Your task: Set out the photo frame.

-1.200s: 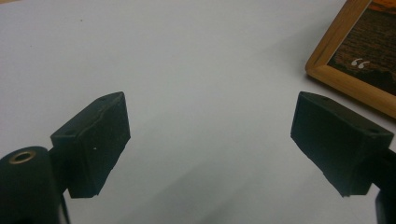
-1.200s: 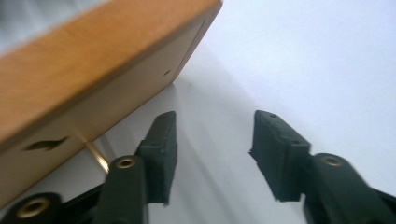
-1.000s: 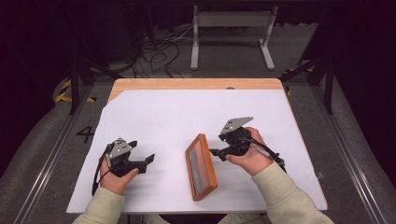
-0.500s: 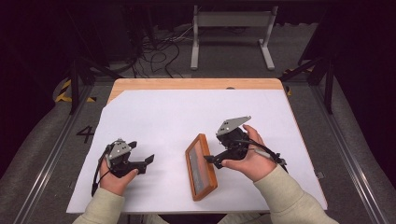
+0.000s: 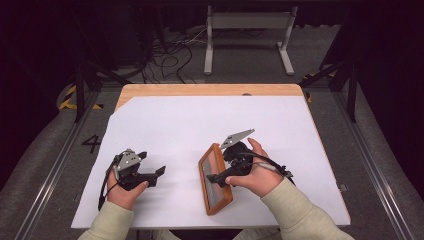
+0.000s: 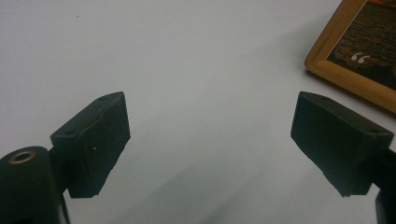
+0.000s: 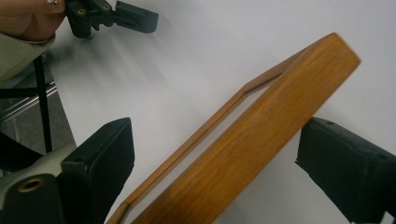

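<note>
White paper covers the wooden table [image 5: 210, 90], which stands on a dark grey floor with loose cables behind. Against the picture a second ago, we find the wooden picture frame [image 5: 215, 180] shifted slightly nearer the person's edge, and the right gripper [image 5: 220, 179] moved with it; its jaws have just been opening and now stand wide on either side of the frame's side rail, pads clear of the wood. We see the left gripper [image 5: 159, 172] unchanged, jaws wide over bare paper, well apart from the frame. Part of the frame is covered by the right gripper, and its dark print is too small to read. Its rails are smooth, orange-brown and rectangular.
</note>
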A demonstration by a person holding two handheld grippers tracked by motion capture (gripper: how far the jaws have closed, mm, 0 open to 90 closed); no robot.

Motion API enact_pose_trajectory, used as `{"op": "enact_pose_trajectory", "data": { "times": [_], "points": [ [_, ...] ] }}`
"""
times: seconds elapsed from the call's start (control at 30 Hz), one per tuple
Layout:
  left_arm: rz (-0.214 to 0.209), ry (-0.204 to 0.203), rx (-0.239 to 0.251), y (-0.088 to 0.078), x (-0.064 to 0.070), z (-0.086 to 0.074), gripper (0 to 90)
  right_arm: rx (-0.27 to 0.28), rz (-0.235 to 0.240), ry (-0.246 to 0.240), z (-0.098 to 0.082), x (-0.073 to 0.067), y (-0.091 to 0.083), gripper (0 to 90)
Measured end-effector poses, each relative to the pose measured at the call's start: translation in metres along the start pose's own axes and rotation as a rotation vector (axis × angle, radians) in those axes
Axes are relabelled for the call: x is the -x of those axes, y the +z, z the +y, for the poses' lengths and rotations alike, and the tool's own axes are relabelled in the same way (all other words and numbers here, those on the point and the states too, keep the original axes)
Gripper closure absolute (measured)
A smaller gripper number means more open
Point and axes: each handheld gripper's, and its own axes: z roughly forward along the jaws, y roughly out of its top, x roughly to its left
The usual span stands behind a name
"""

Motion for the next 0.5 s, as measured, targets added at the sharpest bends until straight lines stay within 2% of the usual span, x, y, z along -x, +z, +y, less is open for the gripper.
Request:
{"op": "enact_pose_trajectory", "data": {
  "times": [0.1,0.27,0.5],
  "points": [
    [-0.004,0.001,-0.002,0.0,0.0,0.0,12.2,-0.027,0.022,0.003,-0.001,-0.001,0.007,11.0],
    [-0.008,-0.002,-0.004,0.001,0.0,0.0,12.2,-0.043,0.036,0.034,-0.002,0.0,0.012,12.3],
    [-0.017,-0.007,-0.012,0.003,0.001,-0.001,12.5,-0.083,0.06,0.07,-0.002,0.001,0.018,18.4]
  ]
}}
